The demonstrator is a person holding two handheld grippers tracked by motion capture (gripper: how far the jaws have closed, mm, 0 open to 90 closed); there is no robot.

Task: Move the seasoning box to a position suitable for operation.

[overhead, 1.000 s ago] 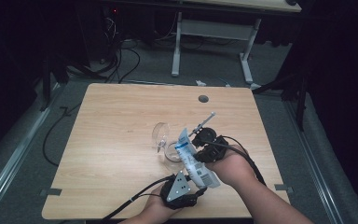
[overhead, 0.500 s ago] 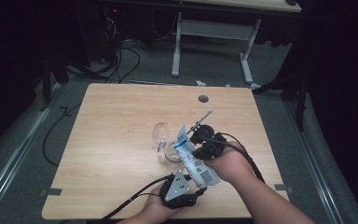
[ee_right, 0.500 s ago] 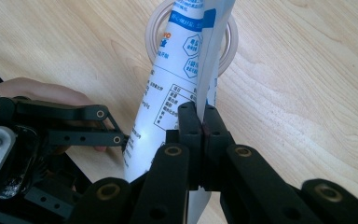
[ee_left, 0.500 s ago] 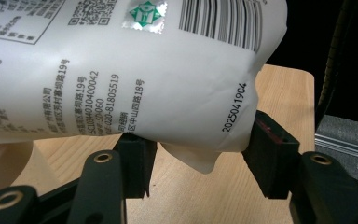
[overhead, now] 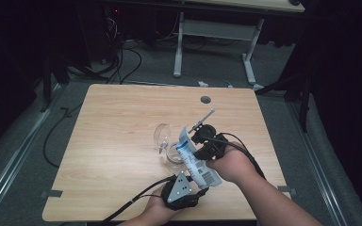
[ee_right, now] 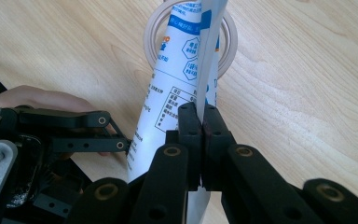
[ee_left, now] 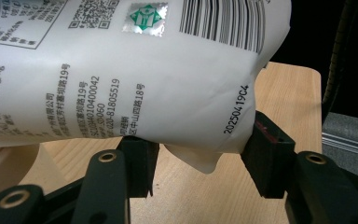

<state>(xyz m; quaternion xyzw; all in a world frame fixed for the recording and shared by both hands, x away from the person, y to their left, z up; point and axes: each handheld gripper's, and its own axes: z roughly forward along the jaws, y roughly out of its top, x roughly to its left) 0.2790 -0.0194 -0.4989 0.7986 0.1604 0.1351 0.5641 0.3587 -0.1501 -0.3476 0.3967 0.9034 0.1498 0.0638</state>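
Observation:
A white pouch [overhead: 195, 157] with blue print and a barcode hangs tilted over the table between both grippers. My left gripper [overhead: 201, 184] is at the near edge, its pads pressing the pouch's [ee_left: 121, 70] lower end from both sides. Its jaws [ee_left: 203, 161] have just closed a little on it. My right gripper [overhead: 200, 146] is shut on the pouch's thin side seam [ee_right: 200, 121]. The pouch's blue-printed end [ee_right: 177, 70] hangs over the round rim of a clear glass [ee_right: 151, 37]. Clear glassware [overhead: 165, 141] stands just left of the pouch.
The wooden table [overhead: 122, 122] has a round cable hole [overhead: 205, 100] near its far edge. Cables trail from both grippers off the near edge. Behind the table are a second desk's legs [overhead: 179, 47] and loose cables on the floor.

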